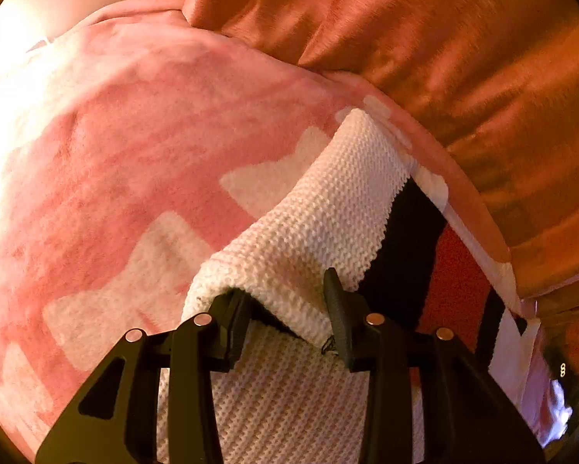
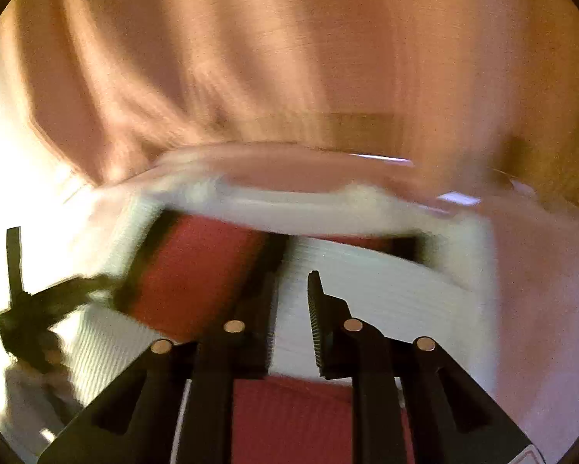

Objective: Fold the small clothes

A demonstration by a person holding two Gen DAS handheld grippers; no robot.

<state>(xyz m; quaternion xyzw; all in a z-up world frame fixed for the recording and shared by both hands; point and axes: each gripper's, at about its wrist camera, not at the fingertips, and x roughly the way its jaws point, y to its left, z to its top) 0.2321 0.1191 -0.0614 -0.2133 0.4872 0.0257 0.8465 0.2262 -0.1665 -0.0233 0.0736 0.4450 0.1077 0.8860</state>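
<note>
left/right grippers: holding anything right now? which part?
Left gripper: jaws apart around a raised fold of the white knit garment, at its white end; firm grip unclear. Right gripper: open over the same garment, holding nothing; view blurred.
</note>
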